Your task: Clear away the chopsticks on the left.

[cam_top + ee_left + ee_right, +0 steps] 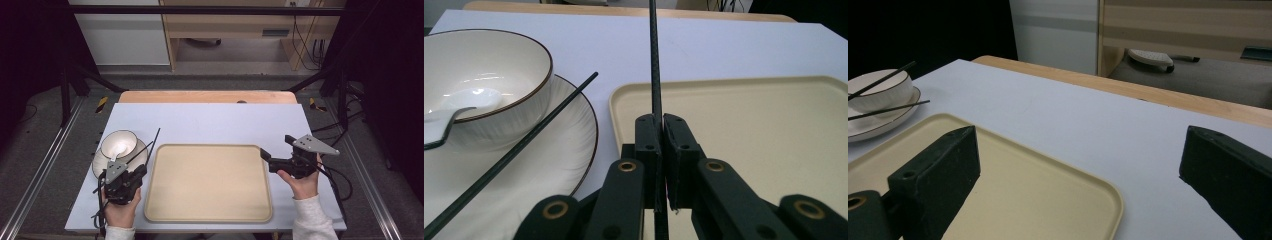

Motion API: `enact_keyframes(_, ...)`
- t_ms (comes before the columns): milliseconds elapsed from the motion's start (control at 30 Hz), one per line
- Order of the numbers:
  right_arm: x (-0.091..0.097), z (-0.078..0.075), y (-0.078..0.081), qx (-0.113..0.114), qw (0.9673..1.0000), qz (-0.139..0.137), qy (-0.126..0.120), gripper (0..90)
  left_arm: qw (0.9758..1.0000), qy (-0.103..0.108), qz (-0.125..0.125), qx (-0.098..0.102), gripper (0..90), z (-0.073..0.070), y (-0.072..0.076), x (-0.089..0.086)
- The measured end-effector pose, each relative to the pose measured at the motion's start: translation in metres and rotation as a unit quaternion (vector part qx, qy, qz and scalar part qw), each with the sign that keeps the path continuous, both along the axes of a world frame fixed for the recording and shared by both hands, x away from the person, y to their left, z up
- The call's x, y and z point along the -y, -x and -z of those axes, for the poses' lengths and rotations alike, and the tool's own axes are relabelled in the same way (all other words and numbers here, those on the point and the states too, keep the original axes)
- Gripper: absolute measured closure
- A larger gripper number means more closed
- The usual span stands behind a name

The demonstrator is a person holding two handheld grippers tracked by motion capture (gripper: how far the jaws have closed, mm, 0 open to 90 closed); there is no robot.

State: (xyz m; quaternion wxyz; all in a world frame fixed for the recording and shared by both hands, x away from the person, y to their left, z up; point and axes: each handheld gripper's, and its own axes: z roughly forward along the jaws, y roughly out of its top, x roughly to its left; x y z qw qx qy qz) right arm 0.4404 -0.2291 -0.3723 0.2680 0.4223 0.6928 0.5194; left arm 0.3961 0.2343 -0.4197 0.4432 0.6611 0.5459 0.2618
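Two slim black chopsticks: one (655,60) is pinched upright in the left gripper (662,131), the other (519,147) lies across the glossy plate (569,150), while the right gripper (1078,175) gapes over the smooth beige tray (1048,200).

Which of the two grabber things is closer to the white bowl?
The left gripper is closer: it sits just in front of the bowl, by the plate's edge. The right gripper is across the tray, at its far side.
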Motion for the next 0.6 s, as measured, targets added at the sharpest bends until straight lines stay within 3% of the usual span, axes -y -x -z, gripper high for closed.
enact_keyframes(400, -0.003, 0.001, -0.001, -0.004, 0.9999, -0.012, -0.001, 3.4, 0.9988, 0.037, -0.03, 0.005, 85.4, 0.015, 0.008, 0.019)
enact_keyframes(600, -0.005, 0.003, -0.002, -0.007, 0.9999, -0.012, 0.002, 3.5, 0.9979, 0.041, -0.049, 0.008, 85.4, 0.029, 0.011, 0.025)
